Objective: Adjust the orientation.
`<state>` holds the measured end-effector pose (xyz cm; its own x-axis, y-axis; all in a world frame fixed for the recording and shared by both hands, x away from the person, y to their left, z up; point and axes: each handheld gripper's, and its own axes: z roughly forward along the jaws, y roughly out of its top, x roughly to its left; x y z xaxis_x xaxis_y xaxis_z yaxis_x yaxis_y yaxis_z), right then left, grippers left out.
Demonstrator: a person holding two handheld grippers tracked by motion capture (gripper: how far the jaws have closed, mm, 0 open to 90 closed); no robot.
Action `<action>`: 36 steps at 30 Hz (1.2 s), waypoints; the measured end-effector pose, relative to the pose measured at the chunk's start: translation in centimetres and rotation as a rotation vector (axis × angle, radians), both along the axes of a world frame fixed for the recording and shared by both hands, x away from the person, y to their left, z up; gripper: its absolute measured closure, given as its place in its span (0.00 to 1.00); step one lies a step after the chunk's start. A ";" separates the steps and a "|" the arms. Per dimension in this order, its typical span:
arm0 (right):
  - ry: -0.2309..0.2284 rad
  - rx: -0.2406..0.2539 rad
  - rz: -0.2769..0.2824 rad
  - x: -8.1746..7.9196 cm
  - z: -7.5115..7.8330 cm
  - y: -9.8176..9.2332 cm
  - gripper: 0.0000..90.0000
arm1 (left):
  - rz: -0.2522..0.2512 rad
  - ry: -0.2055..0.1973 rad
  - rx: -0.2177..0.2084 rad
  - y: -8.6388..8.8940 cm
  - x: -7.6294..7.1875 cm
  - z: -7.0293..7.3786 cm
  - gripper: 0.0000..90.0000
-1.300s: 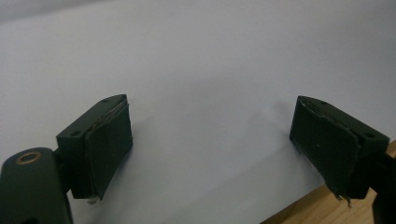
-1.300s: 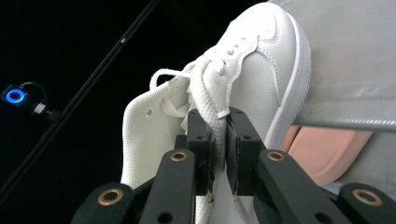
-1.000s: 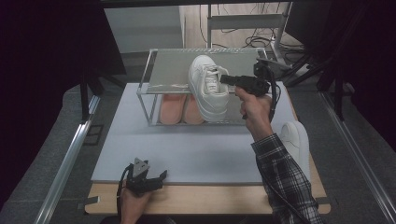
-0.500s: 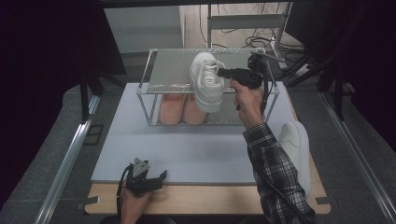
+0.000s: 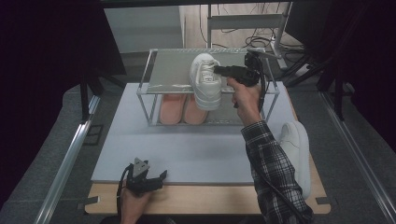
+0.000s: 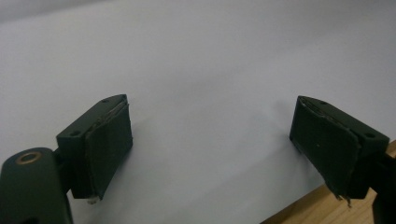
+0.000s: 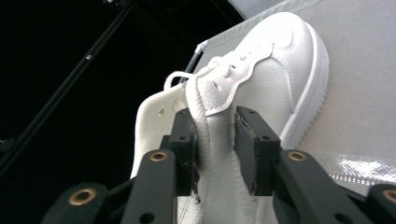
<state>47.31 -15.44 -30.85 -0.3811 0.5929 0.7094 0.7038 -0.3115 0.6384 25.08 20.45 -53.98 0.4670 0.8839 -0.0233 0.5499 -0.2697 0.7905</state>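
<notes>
My right claw (image 7: pixel 212 154) has just been loosening around the white sneaker's (image 5: pixel 206 80) collar on the rack's (image 5: pixel 168 70) top shelf, right of its middle; my left claw (image 6: pixel 210 154) rests released at the table's (image 5: pixel 201 198) front edge.

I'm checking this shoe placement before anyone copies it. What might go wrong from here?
The white sneaker lies on the rack's top shelf with its heel end past the front edge, so it may tip off once freed. The right gripper has just been opening, its jaws either side of the sneaker's side wall and a lace; pulling back could snag the lace and drag the shoe.
</notes>
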 end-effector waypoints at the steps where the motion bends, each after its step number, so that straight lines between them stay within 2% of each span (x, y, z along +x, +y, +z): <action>1: -0.004 0.007 0.002 0.0 -0.1 -0.1 0.71 | 0.000 0.000 0.000 0.0 0.0 0.0 0.14; 5: -0.010 0.032 0.005 -0.1 0.0 -0.6 0.65 | 0.000 0.000 0.000 0.0 0.0 0.0 0.14; 8: -0.018 0.030 0.004 -0.5 0.2 -1.0 0.63 | 0.000 0.000 0.000 0.0 0.0 0.0 0.14; 13: -0.035 -0.027 0.026 -1.3 0.8 -1.6 0.62 | 0.000 0.000 0.000 0.0 0.0 0.0 0.14; 16: -0.053 -0.025 0.040 -1.8 0.9 -2.0 0.63 | 0.000 0.000 0.000 0.0 0.0 0.0 0.14; 20: -0.089 -0.050 0.046 -2.8 0.9 -2.5 0.65 | 0.000 0.000 -0.001 0.0 0.0 0.0 0.14; 24: -0.133 -0.093 0.058 -4.0 0.7 -2.9 0.71 | 0.000 0.000 -0.001 0.0 0.0 0.0 0.14; 30: -0.198 -0.131 0.075 -5.9 0.4 -3.2 0.83 | 0.000 0.000 -0.001 0.0 0.0 0.0 0.14; 36: -0.227 -0.175 0.113 -7.6 -0.4 -2.7 0.99 | 0.001 -0.002 -0.001 0.0 0.0 0.0 0.14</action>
<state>39.67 -18.13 -31.25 -0.5884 0.6437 0.4893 0.5613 -0.1104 0.8202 25.08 20.44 -53.99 0.4663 0.8843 -0.0235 0.5486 -0.2682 0.7919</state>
